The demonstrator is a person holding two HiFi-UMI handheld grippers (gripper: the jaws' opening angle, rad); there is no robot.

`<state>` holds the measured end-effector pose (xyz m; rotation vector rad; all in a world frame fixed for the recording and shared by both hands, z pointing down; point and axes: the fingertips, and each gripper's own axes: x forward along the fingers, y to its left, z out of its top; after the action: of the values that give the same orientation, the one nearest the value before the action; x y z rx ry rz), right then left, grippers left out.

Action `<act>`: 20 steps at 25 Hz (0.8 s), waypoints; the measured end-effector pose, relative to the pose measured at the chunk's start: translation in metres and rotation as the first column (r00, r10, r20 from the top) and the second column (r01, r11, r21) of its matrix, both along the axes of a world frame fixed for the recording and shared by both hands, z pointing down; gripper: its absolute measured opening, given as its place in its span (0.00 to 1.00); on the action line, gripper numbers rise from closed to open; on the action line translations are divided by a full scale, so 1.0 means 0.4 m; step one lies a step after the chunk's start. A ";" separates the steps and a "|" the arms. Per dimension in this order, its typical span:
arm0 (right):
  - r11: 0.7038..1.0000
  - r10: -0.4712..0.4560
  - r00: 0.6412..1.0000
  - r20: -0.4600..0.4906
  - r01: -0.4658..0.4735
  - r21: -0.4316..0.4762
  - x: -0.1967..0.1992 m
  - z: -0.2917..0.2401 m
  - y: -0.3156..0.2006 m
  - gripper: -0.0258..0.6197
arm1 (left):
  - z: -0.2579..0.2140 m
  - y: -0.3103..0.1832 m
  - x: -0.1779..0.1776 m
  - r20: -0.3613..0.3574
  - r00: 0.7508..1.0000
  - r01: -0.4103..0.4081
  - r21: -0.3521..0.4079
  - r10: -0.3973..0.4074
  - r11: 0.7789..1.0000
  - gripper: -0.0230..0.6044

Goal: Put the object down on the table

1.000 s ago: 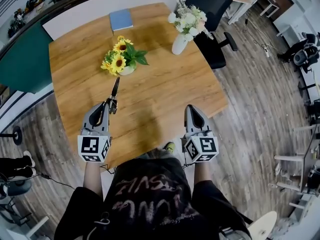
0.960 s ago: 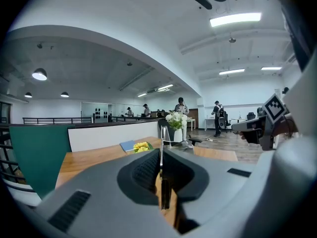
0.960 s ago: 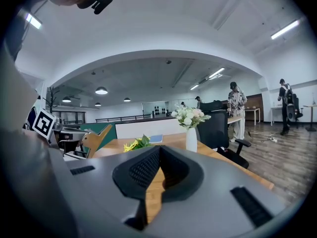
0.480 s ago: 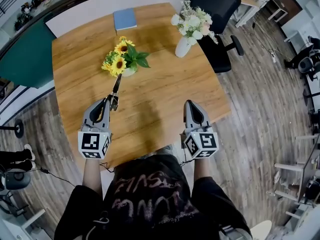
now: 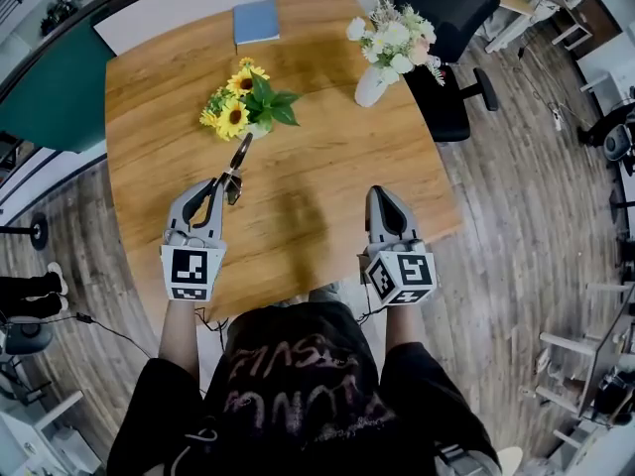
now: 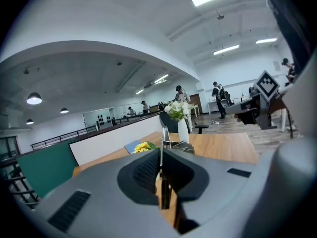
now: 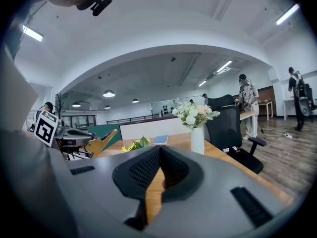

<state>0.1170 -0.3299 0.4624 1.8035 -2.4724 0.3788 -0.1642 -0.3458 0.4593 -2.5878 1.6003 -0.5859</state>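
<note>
- The single wooden surface [image 5: 327, 167] filled the middle of the head view. The object had not yet been laid on it, so by my judgement the whole putting-down was left to do.
- One black office chair [image 5: 444, 8] stood on the floor by the far right corner of the surface.
- Two grippers were held over the near part of the surface, well apart from each other. The left gripper [image 5: 227, 179] had its jaws clamped on a slender dark tool [image 5: 240, 155]. The right gripper [image 5: 378, 192] had its jaws together with nothing between them.
- There were two bunches of flowers. One white vase of pale flowers [image 5: 392, 48] stood near the far right corner, and one bunch of sunflowers [image 5: 246, 102] stood left of the middle.
- One blue book [image 5: 256, 22] lay flat at the far edge.
- There was one tool, the smallest thing, and it stuck out forward from the left jaws. It pointed toward the sunflowers, with its tip near their leaves but apart from them. The left gripper view showed a thin metal edge pinched between the pads, though I could not tell what kind of tool it was. It looked carried above the surface rather than resting on it. What remained, as I judged it, was to lower it to bare wood clear of the sunflowers and part the jaws.
</note>
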 end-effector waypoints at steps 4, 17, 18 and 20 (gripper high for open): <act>1.000 -0.004 1.000 0.010 0.004 -0.002 0.016 0.004 -0.005 0.05 | 0.022 -0.022 0.028 0.061 0.998 -0.015 -0.002 0.015 1.000 0.07; 1.000 -0.009 1.000 0.023 0.009 -0.010 0.069 0.016 -0.033 0.05 | 0.182 -0.088 0.103 0.321 0.943 -0.063 -0.095 0.091 0.993 0.07; 1.000 -0.010 1.000 0.026 0.010 -0.011 0.070 0.017 -0.035 0.05 | 0.195 -0.089 0.109 0.343 0.934 -0.072 -0.103 0.103 0.992 0.07; 1.000 -0.011 0.999 0.031 0.012 -0.014 0.074 0.020 -0.038 0.05 | 0.221 -0.092 0.123 0.384 0.914 -0.089 -0.120 0.129 0.989 0.07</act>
<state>0.1466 -0.3453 0.4705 1.7909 -2.4921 0.4257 -0.1152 -0.3827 0.5476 -2.3993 1.3185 -1.1153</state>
